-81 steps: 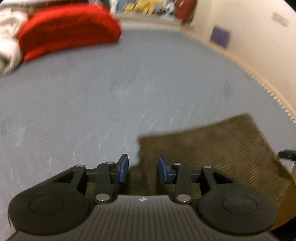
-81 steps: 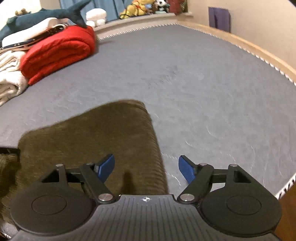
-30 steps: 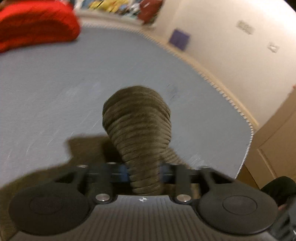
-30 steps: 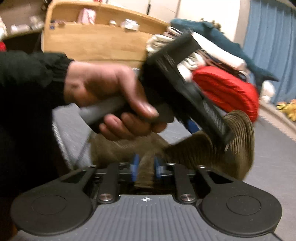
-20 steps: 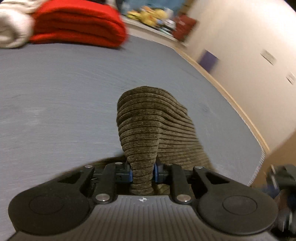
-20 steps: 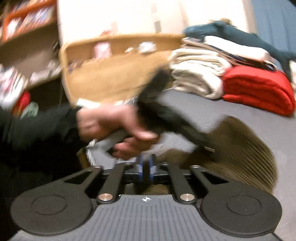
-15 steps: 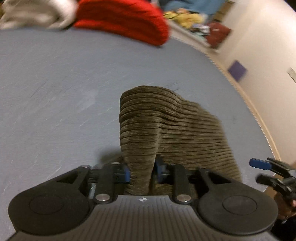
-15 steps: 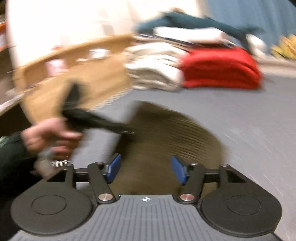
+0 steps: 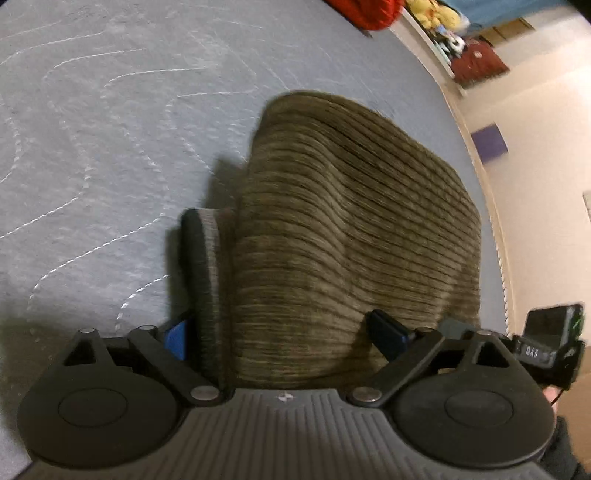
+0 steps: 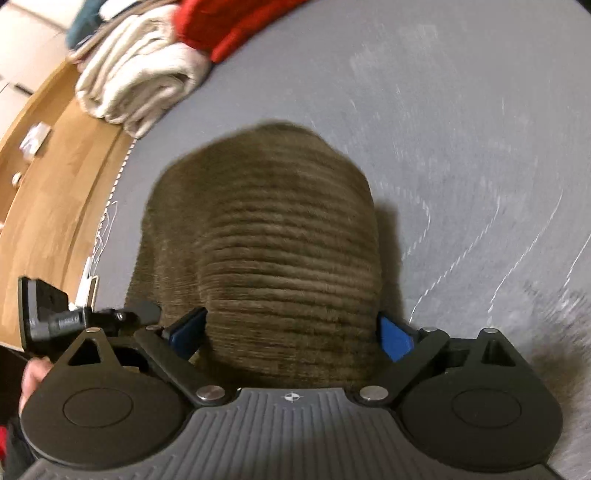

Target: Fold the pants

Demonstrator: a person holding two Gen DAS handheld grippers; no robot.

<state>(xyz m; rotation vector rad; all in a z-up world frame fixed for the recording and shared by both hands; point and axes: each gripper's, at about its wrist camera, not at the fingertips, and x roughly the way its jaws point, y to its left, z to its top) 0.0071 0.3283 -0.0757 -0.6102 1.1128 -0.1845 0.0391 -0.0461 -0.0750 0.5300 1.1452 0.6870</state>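
Folded olive-brown corduroy pants lying near grey quilted bed edge; left gripper and right gripper spread wide, holding nothing.

You have ribbed olive corduroy pants, soft and matt, lying on a grey quilted cloth mattress with pale stitch lines. Your left gripper and right gripper are matt black plastic with ridged tops, shiny metal pivot pins and blue pads. Beside the bed you see smooth wood, a cream towel and a red blanket, both soft cloth.
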